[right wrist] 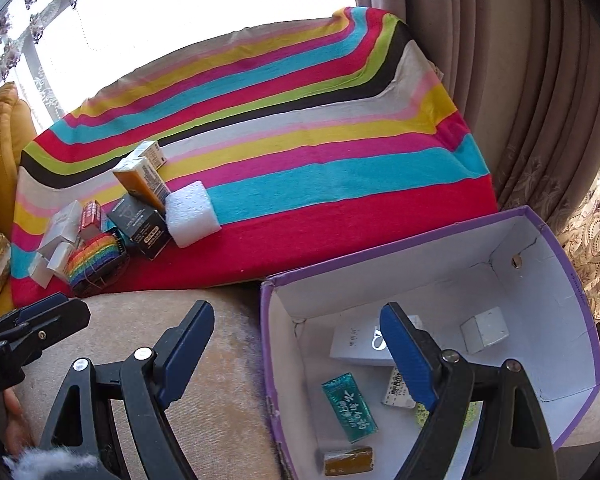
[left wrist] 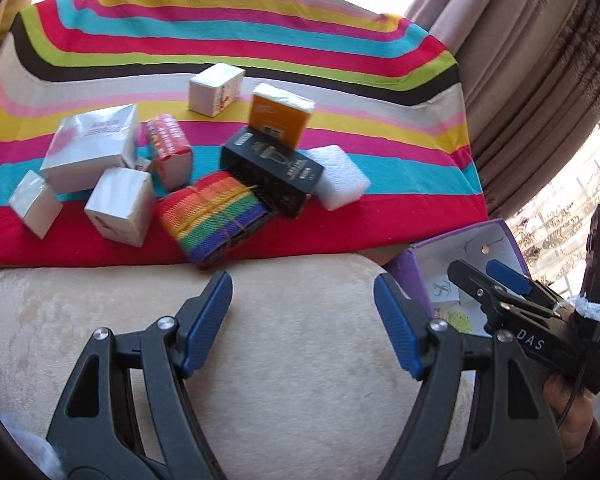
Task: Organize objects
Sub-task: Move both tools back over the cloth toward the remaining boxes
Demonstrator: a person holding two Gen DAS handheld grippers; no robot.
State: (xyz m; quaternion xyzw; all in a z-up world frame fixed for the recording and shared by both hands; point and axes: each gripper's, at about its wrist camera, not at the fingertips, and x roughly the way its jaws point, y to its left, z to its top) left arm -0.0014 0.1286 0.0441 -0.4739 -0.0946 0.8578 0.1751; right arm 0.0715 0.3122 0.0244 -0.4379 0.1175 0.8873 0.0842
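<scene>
Cardboard, mostly: small stiff cartons [left wrist: 120, 212] lie clustered on the striped cloth [left wrist: 340, 52], left of the purple box [right wrist: 572, 264]. They look light; grip across flat opposite faces. Beside them, the rainbow strap [left wrist: 216, 216] is soft and the foam block [left wrist: 340, 180] crushable. Left gripper [left wrist: 302, 320] and right gripper [right wrist: 296, 356]: fingers open, empty.

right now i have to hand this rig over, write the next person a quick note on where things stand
Left gripper: open, empty, over the beige cushion.
Right gripper: open, empty, at the near rim of the purple cardboard box.
Done: several small packets already lie in the box, including a teal packet and a white carton.
Left: the pile on the striped blanket, including the rainbow strap roll, black box, orange box, white foam block and silver-white cartons.
</scene>
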